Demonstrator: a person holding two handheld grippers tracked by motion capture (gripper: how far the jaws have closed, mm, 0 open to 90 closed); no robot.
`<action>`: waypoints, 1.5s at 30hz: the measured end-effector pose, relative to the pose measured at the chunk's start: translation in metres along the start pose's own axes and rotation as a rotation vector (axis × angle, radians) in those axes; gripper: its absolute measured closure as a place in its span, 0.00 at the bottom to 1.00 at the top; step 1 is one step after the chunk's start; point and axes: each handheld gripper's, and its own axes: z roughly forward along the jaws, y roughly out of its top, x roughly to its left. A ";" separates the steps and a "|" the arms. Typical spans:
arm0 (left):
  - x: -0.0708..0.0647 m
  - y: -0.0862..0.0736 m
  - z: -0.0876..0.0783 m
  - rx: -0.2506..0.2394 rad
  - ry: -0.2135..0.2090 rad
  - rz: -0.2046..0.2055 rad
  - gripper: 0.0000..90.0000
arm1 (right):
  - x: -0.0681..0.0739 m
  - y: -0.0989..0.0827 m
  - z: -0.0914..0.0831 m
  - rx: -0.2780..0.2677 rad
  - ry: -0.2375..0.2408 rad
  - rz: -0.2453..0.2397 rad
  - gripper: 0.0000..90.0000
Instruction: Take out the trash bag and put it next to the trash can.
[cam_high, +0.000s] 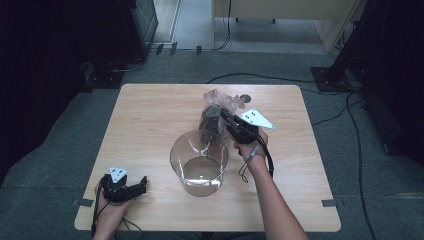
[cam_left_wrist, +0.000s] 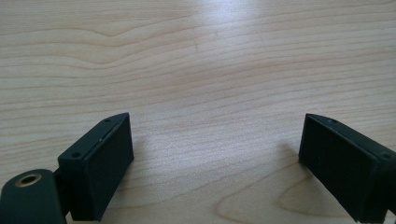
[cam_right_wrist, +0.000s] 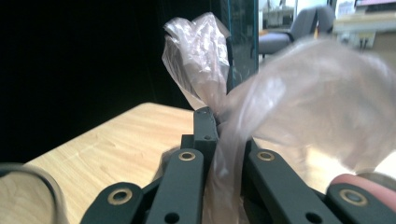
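A thin clear plastic bag (cam_high: 219, 104) with dark contents sits on the wooden table (cam_high: 150, 115) just behind a clear round container (cam_high: 199, 162). My right gripper (cam_high: 225, 116) is shut on the bag's gathered top; in the right gripper view the crinkled plastic bag (cam_right_wrist: 219, 154) is pinched between the closed jaws and fans out above them. My left gripper (cam_high: 141, 184) rests on the table at the front left, held by a hand. In the left gripper view the left gripper (cam_left_wrist: 215, 154) has its jaws wide apart over bare wood, nothing between them.
The container's rim (cam_right_wrist: 28, 175) shows at the lower left of the right gripper view. Cables (cam_high: 260, 77) run across the grey floor behind the table. Dark equipment stands at the far left and right, and a wooden desk (cam_high: 280, 20) at the back.
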 end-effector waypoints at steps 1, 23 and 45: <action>0.000 0.000 0.000 0.000 0.000 0.000 0.11 | -0.003 -0.003 -0.001 0.006 -0.001 0.015 0.97; 0.000 0.000 0.000 0.000 0.000 0.000 0.11 | -0.024 -0.006 -0.043 0.124 0.149 0.097 0.27; 0.000 0.000 0.000 -0.002 -0.001 -0.005 0.11 | -0.042 -0.069 -0.089 0.426 0.091 -0.031 0.12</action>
